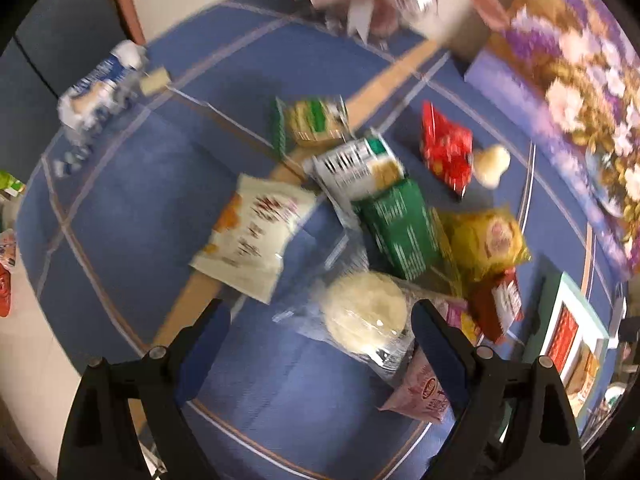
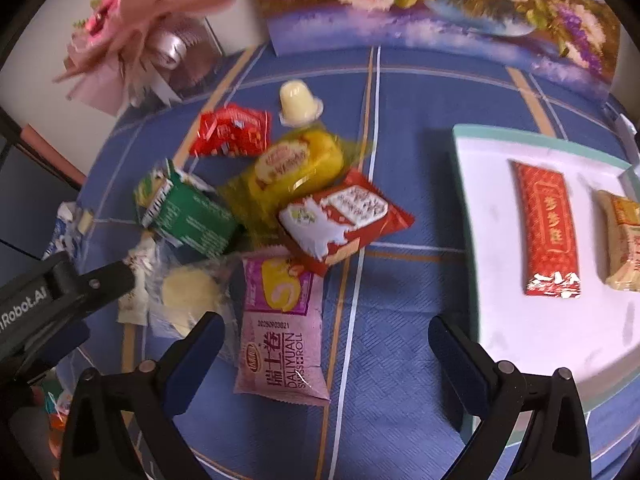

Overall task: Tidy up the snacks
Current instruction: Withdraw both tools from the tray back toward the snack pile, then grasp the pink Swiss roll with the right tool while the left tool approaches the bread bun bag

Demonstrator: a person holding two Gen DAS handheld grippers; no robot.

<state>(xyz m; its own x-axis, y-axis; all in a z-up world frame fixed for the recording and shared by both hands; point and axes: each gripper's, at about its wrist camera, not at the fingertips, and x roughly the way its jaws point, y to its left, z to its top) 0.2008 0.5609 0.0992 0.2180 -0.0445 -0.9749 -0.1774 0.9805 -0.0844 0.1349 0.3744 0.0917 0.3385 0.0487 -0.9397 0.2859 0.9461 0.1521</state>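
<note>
Snacks lie in a heap on the blue tablecloth [image 2: 400, 320]. My left gripper [image 1: 320, 328] is open above a clear-wrapped pale round cake [image 1: 366, 316], which also shows in the right wrist view [image 2: 188, 292]. My right gripper [image 2: 326, 344] is open and empty, just right of a pink Swiss roll pack [image 2: 282, 332]. A white tray [image 2: 492, 280] at right holds a red bar [image 2: 550, 232] and a tan pack [image 2: 624, 248]. The heap includes a green box [image 2: 188, 216], a yellow pack [image 2: 288, 172], a red-and-white pack [image 2: 344, 220], a red packet [image 2: 232, 132] and a jelly cup [image 2: 298, 102].
A flower painting [image 2: 440, 4] stands at the table's back. A pink bouquet [image 2: 132, 40] stands at the back left. A white snack bag [image 1: 252, 236] and a blue-and-white pack [image 1: 100, 88] lie left of the heap. The left gripper's arm [image 2: 60, 292] enters the right wrist view.
</note>
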